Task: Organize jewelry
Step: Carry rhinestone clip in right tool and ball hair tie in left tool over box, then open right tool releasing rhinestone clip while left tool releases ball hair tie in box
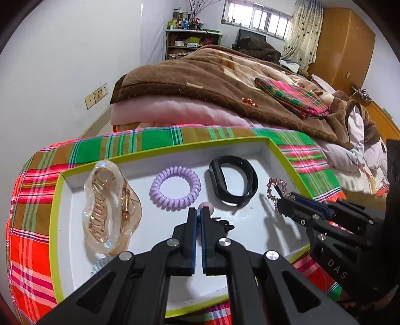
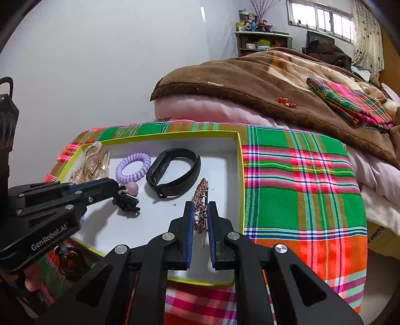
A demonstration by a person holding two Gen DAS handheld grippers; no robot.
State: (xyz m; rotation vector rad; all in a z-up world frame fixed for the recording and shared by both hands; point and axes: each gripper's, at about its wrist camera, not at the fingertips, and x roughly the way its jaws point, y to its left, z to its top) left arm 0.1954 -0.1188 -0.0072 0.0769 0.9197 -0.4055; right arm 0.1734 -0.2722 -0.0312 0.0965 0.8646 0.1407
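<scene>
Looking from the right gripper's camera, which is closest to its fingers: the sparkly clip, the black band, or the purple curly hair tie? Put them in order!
1. Sparkly clip: between the right gripper fingers.
2. Black band: just beyond, slightly left.
3. Purple curly hair tie: farther left, towards the tray back.

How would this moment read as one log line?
left claw: shut on pink-ball clip | right claw: shut on rhinestone barrette | both over tray

A home bedroom: a bed [image 1: 225, 82] piled with blankets, a curtained window [image 1: 257, 17], a wooden wardrobe [image 1: 342, 47].
</scene>
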